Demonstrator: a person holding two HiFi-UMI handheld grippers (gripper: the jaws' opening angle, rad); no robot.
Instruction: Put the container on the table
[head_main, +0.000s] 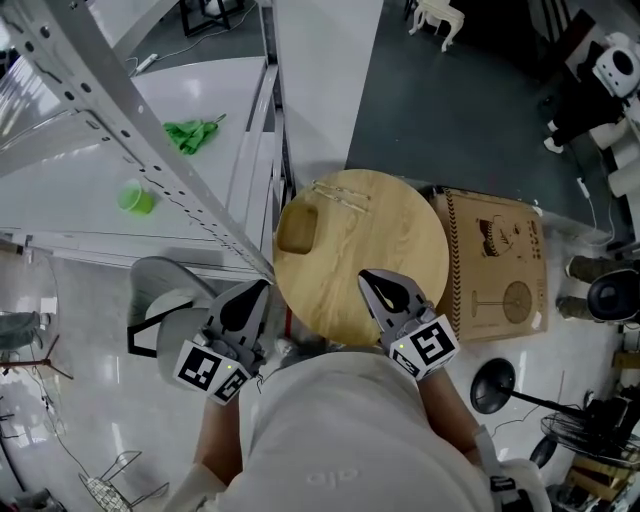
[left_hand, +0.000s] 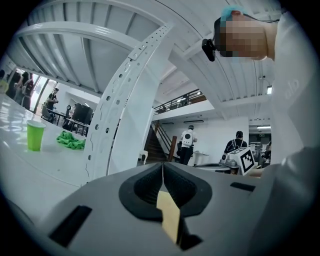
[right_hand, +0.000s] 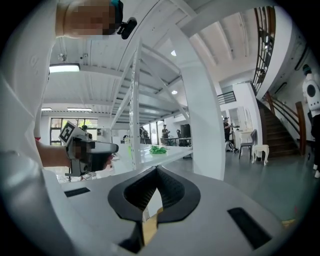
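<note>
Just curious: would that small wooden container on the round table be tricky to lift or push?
The wooden container looks rigid, so it probably won't flex. It sits low and flat, so tipping or rolling seems unlikely. On the smooth round table it may slide.

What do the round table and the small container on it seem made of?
The round table looks like light matte wood, with visible grain lines. The container seems wood too, darker brown and smooth, though bamboo can't be ruled out.
</note>
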